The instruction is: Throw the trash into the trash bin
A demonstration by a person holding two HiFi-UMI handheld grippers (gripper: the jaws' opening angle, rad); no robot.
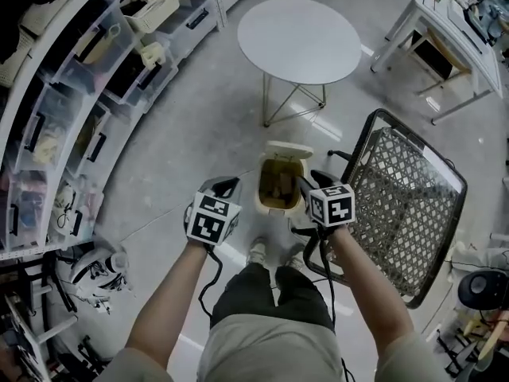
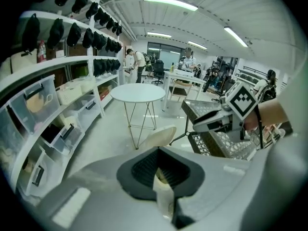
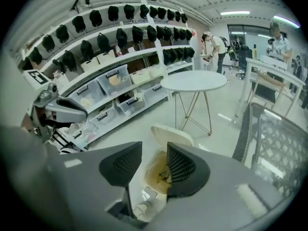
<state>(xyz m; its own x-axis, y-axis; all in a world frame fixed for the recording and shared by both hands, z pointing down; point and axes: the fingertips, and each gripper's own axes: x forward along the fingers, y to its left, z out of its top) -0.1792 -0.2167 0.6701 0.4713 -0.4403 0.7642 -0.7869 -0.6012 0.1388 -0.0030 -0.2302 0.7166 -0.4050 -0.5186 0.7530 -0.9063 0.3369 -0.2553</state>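
A cream trash bin (image 1: pixel 267 201) stands on the floor with its lid (image 1: pixel 288 150) flipped up, and brownish trash (image 1: pixel 278 188) lies inside. My left gripper (image 1: pixel 226 186) hovers just left of the bin; in the left gripper view its jaws (image 2: pixel 161 170) are shut together with nothing held. My right gripper (image 1: pixel 307 184) hangs over the bin's right rim. Its jaws (image 3: pixel 154 160) stand apart with nothing between them, and the bin (image 3: pixel 153 174) and its lid (image 3: pixel 173 134) show through the gap. Each gripper is seen from the other's view: the right gripper (image 2: pixel 211 121) and the left gripper (image 3: pixel 62 110).
A round white table (image 1: pixel 298 38) stands beyond the bin. A black mesh chair (image 1: pixel 402 205) is close on the right. Shelves of plastic boxes (image 1: pixel 87 94) line the left side, and a white desk (image 1: pixel 453 30) is at the far right. The person's feet (image 1: pixel 258 253) are just before the bin.
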